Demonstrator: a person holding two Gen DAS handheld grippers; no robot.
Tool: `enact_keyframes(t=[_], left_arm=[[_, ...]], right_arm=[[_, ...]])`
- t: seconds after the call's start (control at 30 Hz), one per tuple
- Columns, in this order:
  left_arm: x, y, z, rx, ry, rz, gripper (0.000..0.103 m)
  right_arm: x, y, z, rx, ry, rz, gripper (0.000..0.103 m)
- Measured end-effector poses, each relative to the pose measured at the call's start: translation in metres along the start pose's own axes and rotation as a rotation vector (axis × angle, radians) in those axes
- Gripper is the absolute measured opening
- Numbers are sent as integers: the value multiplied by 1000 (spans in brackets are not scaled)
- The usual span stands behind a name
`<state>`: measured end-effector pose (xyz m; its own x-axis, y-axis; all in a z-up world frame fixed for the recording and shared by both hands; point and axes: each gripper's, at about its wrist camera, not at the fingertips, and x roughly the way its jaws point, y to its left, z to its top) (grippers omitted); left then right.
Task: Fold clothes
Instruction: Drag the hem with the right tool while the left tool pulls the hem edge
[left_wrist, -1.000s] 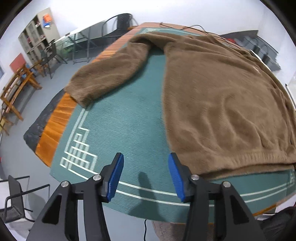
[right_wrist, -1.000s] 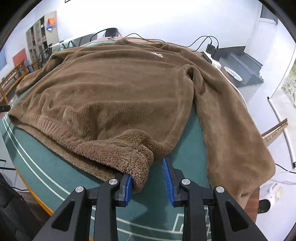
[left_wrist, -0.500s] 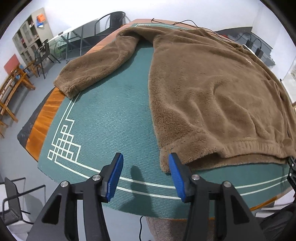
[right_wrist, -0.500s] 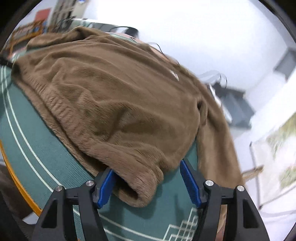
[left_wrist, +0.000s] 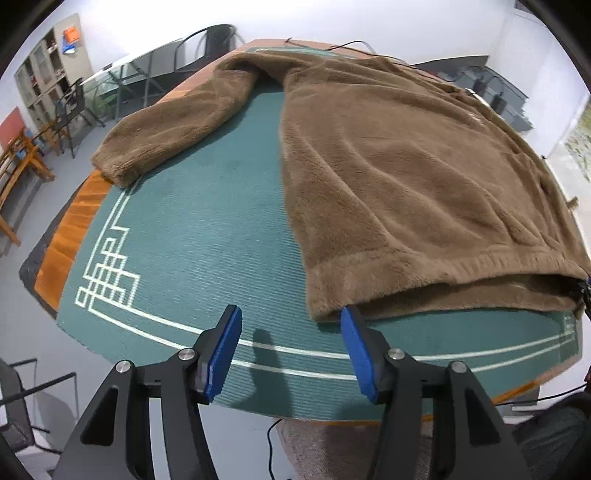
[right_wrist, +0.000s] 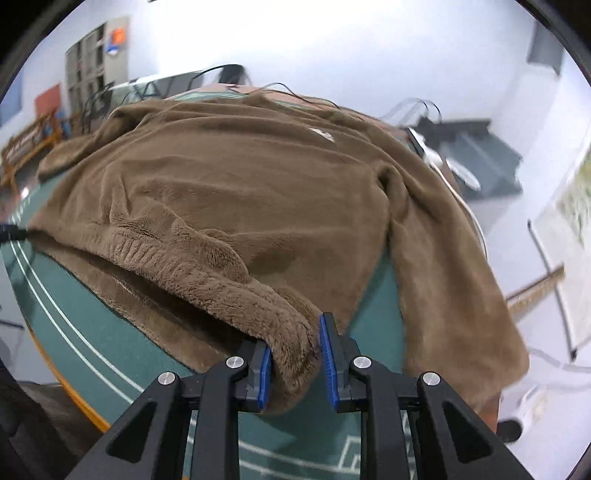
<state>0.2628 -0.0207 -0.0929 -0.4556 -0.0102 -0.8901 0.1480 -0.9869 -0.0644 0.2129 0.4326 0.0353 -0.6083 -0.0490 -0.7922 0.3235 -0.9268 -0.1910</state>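
So the brown fleece sweater (left_wrist: 388, 166) is spread flat across the green mat (left_wrist: 207, 236), filling most of the right half of the left wrist view, with one sleeve (left_wrist: 173, 122) stretched out toward the upper left of the frame, its cuff lying right at the mat's edge where the orange wood of the table (left_wrist: 74, 236) shows. The ribbed hem (left_wrist: 443, 266) runs along the lower right, and its near corner sits just at the tip of one blue pad.

The left gripper (left_wrist: 290, 347) has its jaws spread wide over the mat near the white border lines (nothing between the pads, though the right-hand finger touches or sits just under the hem corner; hard to say which).

Over in the right wrist view, the right gripper (right_wrist: 295, 356) sits at bottom centre with the other hem corner (right_wrist: 288, 332) bunched between its blue pads. The fleece presses against the pad on the left of the frame, and the other pad looks to be just at the fabric's edge, so the jaws are narrowed around it, pinching that thick fold. The second sleeve (right_wrist: 454, 266) drapes down the right side of that frame, off the mat edge.

Upper left of both views shows a shelf unit (left_wrist: 44, 74) and some chairs (left_wrist: 70, 114).
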Motion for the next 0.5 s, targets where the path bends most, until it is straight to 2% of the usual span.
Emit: enact_keyframes(t=[0.1,0.2,0.37,0.43,0.5], left_arm=[[3,-12,0,23,-7,-3,64],[7,-18,7,1,-35,11,64],[16,-12,24,-86,-83,116,64],[9,-11,29,-107,-115,136,64],[3,-10,34,-127,-147,155,64]], right_arm=[[-5,3,-8,0,12,-13,24],[-6,4,-11,8,14,-14,24],[1,7,-10,-14,5,-47,24],[4,11,-10,-41,-3,-68,25],[11,20,-10,-94,-5,-90,31]])
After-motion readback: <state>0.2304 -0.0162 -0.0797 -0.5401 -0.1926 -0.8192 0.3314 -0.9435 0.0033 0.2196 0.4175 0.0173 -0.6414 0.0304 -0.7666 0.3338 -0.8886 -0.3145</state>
